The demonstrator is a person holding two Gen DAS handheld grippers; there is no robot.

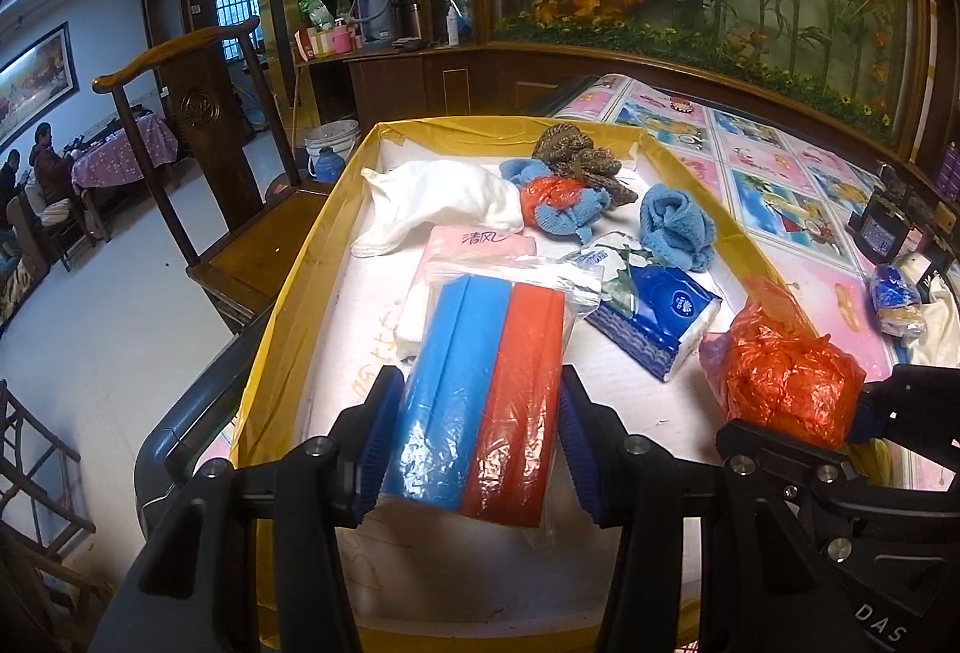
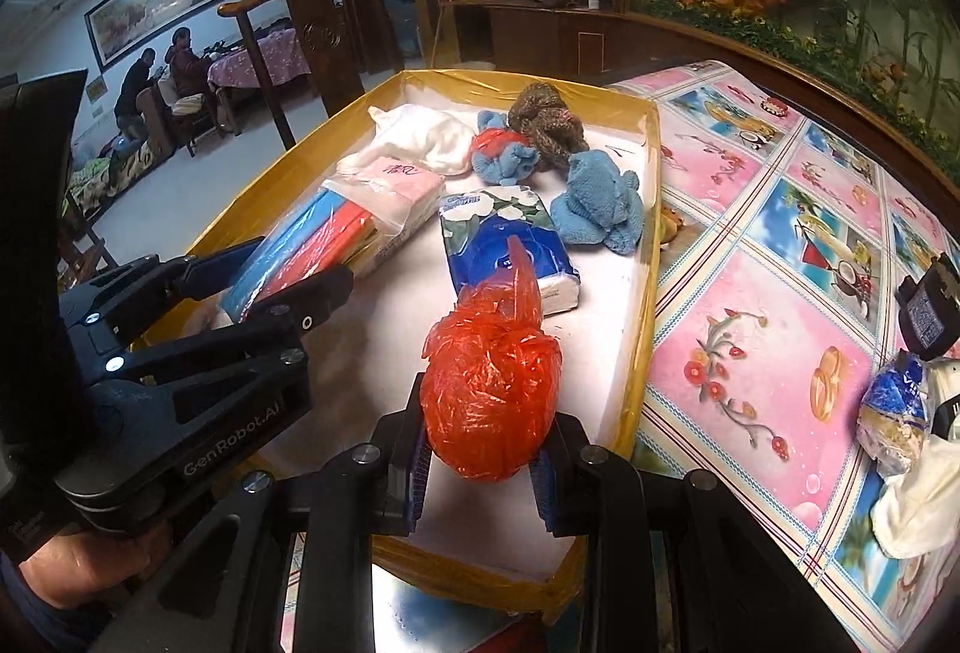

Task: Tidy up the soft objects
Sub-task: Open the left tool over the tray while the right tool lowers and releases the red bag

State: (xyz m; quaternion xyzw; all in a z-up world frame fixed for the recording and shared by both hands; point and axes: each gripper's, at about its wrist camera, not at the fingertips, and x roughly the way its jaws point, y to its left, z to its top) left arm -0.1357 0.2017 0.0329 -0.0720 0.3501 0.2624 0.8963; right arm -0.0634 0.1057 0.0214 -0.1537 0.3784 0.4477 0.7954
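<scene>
Left gripper (image 1: 477, 416): clamps clear-wrapped blue-and-red plastic pack (image 1: 480, 389) over yellow-rimmed tray (image 1: 288, 287) | Right gripper (image 2: 480, 464): clenched on crumpled red plastic bag (image 2: 489, 389), above tray's near end

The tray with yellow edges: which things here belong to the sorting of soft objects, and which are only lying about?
Belong to the job:
- tray
- clear bag of blue and red sheets, in the left gripper
- red plastic bundle, in the right gripper
- blue towel
- white cloth
- tissue packs

Lying about:
- wooden chair
- black device
</scene>
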